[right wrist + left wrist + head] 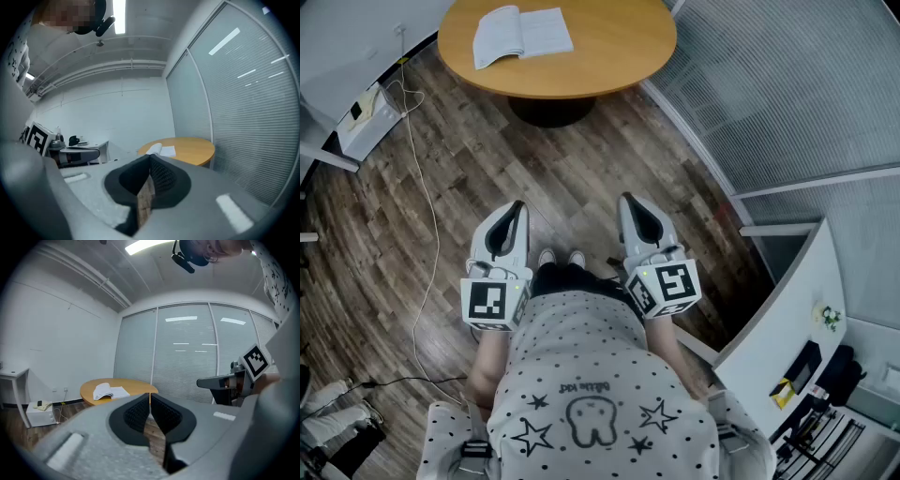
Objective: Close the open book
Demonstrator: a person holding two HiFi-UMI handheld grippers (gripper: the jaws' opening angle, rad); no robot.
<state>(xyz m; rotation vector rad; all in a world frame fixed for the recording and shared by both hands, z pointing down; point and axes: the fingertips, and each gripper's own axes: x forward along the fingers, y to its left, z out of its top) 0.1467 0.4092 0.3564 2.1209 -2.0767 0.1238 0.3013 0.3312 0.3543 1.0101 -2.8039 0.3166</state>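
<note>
The open book (521,35) lies pages up on the round wooden table (619,58), on the left half of the top and close to its left rim. Its left-hand leaves arch up from the spine and its right-hand leaves lie flatter. Nothing else shows on the tabletop.

A stretch of plank floor (581,159) separates the table from us, so both tools are well apart from the book. The left gripper (516,208) and the right gripper (628,201) are held side by side in front of the body, aimed roughly at the table. In each gripper view the 2 ribbed pads meet at the tips with only floor showing behind them, so both are closed and carry nothing. A white cable (422,187) trails over the floor on the left, and a slatted glass partition (769,94) runs along the right.

We judge the task has not begun: this is the approach. Next we need to step up to the table, bring 1 gripper to the outer edge of 1 half of the book, slip under or pinch that half, and swing it over the spine onto the other half, perhaps steadying the book with the 2nd gripper.
</note>
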